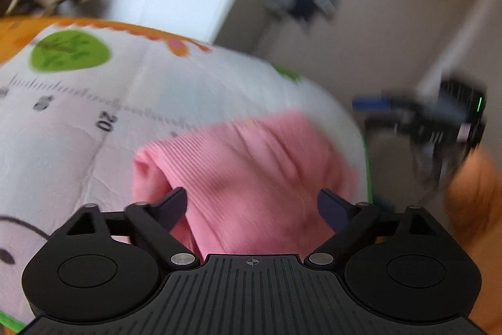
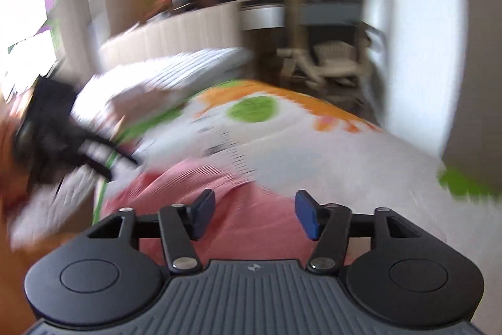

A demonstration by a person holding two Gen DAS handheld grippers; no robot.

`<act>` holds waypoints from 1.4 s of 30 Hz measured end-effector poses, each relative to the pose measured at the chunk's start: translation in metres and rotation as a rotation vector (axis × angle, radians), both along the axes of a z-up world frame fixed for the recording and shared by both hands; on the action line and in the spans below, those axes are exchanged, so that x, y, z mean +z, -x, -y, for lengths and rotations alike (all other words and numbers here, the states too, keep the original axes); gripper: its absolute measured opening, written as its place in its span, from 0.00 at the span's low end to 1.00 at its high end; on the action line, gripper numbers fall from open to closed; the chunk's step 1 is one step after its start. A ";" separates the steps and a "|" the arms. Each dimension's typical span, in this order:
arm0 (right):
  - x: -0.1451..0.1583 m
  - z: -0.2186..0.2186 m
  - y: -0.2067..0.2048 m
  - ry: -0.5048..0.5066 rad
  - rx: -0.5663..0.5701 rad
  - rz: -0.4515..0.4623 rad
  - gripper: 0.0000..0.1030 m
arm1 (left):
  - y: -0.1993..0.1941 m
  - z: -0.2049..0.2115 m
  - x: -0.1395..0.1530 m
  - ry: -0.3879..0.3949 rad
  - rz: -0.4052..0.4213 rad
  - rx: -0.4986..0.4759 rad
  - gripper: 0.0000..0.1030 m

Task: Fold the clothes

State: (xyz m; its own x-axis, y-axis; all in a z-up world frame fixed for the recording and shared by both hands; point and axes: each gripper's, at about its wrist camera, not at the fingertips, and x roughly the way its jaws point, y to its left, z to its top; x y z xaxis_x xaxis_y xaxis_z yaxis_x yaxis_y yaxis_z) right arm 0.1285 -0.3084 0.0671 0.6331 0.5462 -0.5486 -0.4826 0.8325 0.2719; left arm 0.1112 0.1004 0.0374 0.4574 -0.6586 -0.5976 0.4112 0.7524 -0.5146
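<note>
Left gripper (image 1: 252,206) spread | right gripper (image 2: 254,214) spread | folded pink ribbed garment (image 1: 248,175) lower centre, seemingly unheld, blurred | ruler-print mat (image 1: 62,115)

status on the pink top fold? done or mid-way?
Done: the pink garment already lies folded over itself on the printed mat. In hand: nothing; the left tool and right tool are both open above it. Left: possibly another fold or tidying; blur hides the edges.
</note>
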 end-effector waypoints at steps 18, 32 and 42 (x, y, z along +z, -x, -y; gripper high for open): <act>-0.033 -0.037 -0.148 -0.136 -0.146 -0.017 0.59 | -0.156 0.006 -0.021 0.149 -0.037 0.212 0.91; -0.080 -0.014 -0.105 -0.037 -0.217 -0.090 0.60 | -0.128 -0.013 -0.060 0.080 -0.066 0.288 0.92; -0.052 -0.036 -0.096 -0.106 -0.124 -0.024 0.15 | -0.119 0.016 -0.030 0.011 0.035 0.254 0.24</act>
State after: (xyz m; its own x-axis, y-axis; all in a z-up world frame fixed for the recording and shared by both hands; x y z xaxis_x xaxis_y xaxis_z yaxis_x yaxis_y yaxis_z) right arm 0.2249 -0.2726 0.0154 0.6869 0.5200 -0.5078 -0.3699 0.8515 0.3715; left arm 0.2298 0.0845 0.0072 0.6296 -0.5261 -0.5717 0.2271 0.8283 -0.5122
